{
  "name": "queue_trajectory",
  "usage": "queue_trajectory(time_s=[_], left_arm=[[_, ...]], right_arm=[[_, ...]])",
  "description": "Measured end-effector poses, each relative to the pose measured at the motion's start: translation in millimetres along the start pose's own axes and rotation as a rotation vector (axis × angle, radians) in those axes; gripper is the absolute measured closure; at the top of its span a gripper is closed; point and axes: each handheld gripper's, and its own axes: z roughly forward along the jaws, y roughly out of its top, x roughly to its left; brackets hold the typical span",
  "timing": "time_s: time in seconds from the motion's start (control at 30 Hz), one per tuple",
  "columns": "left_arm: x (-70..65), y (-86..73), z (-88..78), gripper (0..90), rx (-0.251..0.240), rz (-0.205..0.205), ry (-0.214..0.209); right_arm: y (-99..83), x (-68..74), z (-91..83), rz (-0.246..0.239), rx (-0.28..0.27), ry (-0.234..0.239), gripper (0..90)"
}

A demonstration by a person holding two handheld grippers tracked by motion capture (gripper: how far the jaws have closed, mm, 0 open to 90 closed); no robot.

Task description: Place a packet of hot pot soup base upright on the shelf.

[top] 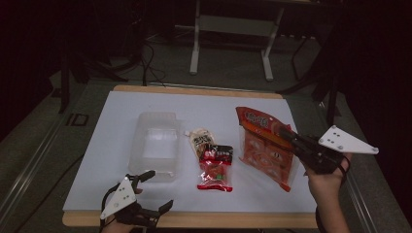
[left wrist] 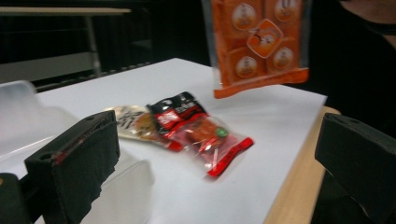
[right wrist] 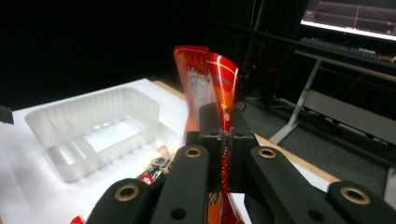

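Pinching the orange snack bag (top: 266, 145) at its upper edge, right gripper (top: 286, 136) jaws pressed together on the film, bag lifted clear above the right part of the white tabletop (top: 111, 145). Resting at the near left edge, left gripper (top: 155, 191) spread and empty. Lying mid-tabletop, red packet (top: 216, 167) beside clear tray (top: 154, 145).

tray (top: 154, 143) left on table (top: 111, 121) | two small packets (top: 215, 167) centre | large bag (top: 265, 145) right
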Motion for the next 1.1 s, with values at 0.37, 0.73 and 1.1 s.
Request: queue_trajectory(time_s=[0.37, 0.73, 1.1], left_arm=[[2.7, 25.3, 16.6, 0.3, -0.020, 0.003, -0.070], [12.1, 46.3, 34.2, 0.2, -0.007, -0.039, -0.138], [26.6, 67.4, 48.2, 0.2, -0.052, -0.029, -0.140]], right_arm=[[26.5, 19.9, -11.6, -0.044, -0.054, 0.082, 88.8], [46.4, 38.6, -16.7, -0.068, -0.100, 0.166, 88.7], [60.7, 56.9, -14.2, -0.089, -0.129, 0.246, 88.7]])
